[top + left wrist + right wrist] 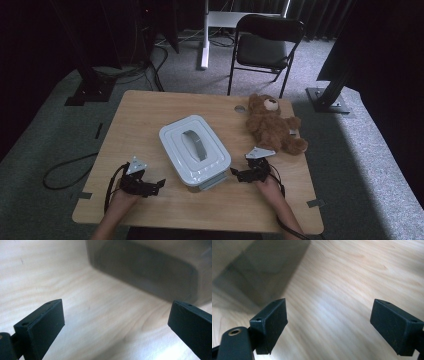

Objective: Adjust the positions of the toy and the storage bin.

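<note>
Tongs [116, 322] spread wide; high view adds teddy [272, 125].

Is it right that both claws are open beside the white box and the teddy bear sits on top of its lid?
Not quite. The teddy bear lies on the table, apart from the white box, as the high view shows. The left claw and right claw are open beside it.

Pale wood, smooth plastic, brown plush

The surface [150, 115] shows light, matt wood grain; the box [195, 150] at its centre looks smooth pale plastic; the teddy bear [270, 125] at two o'clock is fuzzy plush; hand-held gripper jaws are matt black.
</note>
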### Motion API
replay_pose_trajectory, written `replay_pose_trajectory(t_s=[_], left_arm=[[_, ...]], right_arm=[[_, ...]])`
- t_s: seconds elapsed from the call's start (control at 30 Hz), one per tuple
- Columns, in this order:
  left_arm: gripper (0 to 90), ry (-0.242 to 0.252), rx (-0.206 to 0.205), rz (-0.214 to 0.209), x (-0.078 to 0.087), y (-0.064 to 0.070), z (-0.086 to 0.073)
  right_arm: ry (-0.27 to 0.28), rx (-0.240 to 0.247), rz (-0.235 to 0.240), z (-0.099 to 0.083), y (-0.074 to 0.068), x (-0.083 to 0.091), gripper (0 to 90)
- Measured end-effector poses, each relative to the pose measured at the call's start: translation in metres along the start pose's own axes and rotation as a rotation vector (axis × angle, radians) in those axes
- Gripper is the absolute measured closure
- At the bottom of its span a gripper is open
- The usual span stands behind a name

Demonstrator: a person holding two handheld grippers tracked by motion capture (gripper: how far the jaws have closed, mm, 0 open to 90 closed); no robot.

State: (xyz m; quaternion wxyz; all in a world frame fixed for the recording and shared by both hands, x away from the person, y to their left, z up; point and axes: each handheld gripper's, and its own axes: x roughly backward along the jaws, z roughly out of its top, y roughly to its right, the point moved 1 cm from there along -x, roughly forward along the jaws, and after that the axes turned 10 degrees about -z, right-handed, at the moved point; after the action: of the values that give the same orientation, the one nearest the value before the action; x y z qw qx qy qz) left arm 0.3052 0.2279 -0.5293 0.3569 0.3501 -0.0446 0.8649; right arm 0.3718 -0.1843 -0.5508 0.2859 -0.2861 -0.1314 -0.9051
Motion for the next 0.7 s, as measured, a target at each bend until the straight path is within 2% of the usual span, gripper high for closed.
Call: replay_pose_trajectory(t_s=[0.03,0.1,0.33,0.37,0.5,0.7], left_arm=[[1.3,-0.007,-0.007,-0.014,0.001,0.0,-0.001],[1.3,-0.013,-0.009,-0.011,0.001,0.001,-0.001],[1.3,0.005,-0.041,-0.024,0.01,0.012,0.007],[1.3,0.011,-0.041,-0.034,0.013,0.014,0.009],[1.3,0.046,-0.061,-0.071,0.023,0.026,0.022],[1.3,0.061,-0.118,-0.099,0.03,0.047,0.047]], right_arm=[[-0.002,-0.016,-0.005,-0.007,0.004,0.005,13.0],[-0.005,-0.034,-0.014,-0.014,0.007,0.01,13.0],[-0.009,-0.066,-0.052,-0.031,0.016,0.026,13.1],[-0.006,-0.072,-0.077,-0.037,0.02,0.033,13.2],[-0.024,-0.093,-0.109,-0.047,0.026,0.041,13.1],[-0.049,-0.128,-0.16,-0.067,0.038,0.06,13.1]])
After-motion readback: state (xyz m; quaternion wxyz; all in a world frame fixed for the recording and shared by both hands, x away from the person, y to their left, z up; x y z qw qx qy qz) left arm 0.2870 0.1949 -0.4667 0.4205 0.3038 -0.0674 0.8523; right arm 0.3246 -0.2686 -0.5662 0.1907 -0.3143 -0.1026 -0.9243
